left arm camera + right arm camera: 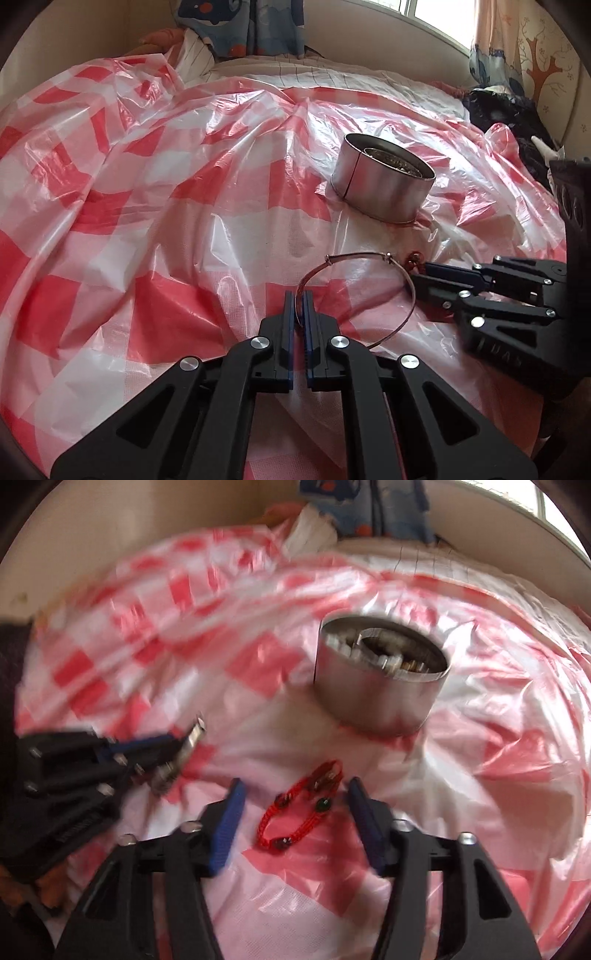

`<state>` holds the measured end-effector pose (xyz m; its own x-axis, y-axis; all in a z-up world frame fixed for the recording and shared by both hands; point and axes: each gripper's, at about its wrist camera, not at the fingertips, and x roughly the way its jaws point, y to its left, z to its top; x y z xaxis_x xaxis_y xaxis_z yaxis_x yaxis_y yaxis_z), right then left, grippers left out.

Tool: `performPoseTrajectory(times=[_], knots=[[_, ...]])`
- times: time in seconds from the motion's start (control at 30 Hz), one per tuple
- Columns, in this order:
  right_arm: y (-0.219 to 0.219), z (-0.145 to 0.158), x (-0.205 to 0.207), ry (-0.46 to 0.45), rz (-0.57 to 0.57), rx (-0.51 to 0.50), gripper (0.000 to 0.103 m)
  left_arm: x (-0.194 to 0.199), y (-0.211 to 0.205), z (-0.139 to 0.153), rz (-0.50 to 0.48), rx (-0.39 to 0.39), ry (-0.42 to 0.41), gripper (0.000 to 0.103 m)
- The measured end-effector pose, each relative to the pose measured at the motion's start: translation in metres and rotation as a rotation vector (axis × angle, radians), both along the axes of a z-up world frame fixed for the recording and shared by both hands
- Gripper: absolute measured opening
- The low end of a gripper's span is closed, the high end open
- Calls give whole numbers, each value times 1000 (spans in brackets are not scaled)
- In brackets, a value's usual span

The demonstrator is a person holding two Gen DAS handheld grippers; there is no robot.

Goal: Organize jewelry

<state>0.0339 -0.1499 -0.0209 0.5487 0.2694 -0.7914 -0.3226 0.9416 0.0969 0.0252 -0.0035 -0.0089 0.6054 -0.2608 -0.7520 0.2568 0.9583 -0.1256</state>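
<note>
While the left gripper [298, 295] pinches the thin silver bangle [354, 284] with its jaws nearly closed, the hoop stands on edge and opens rightward. With jaws spread wide and empty, the right gripper [295, 786] straddles a red beaded bracelet [301, 805] whose long axis runs near-left to far-right. Farther off, the round metal tin [376, 690] sits on the red-checked plastic sheet [147, 206].

Red-and-white checked plastic sheet [155, 192], silver tin [384, 181], red cord bracelet [299, 812], silver bangle [369, 280].
</note>
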Motion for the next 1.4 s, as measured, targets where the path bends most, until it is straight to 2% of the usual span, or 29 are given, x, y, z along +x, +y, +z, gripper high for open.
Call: performPoseTrajectory(times=[0.07,0.2,0.27,0.47,0.67,0.83,0.93,1.27,1.33,1.4], knots=[[-6,1,-2,10,-22,10,16,-1,0,1,-5,-17,-10,6],[-31,3,-11,0,-127,25,10,-6,-6,6,-24,-10,-55,9],[-43,7,-16,-18,-184,38,10,-8,-10,8,-38,6,-75,14],[-54,4,-17,-14,-247,51,10,-4,-18,0,-54,57,-51,14],[-53,-3,-15,-9,-241,37,12,-5,-12,-1,-46,18,-53,7],[-50,2,-23,-64,-234,26,9,-4,-6,-1,-24,-26,-49,4],[-54,8,-29,-104,-241,63,9,-5,-5,1,-18,-36,-60,3],[-53,9,-29,-116,-244,66,9,-3,-10,-2,-11,-8,-56,4],[-54,7,-27,-99,-253,63,12,-3,-11,-3,-5,-4,-53,4],[-55,5,-26,-85,-258,61,45,-2,-12,-3,-2,6,-50,5]])
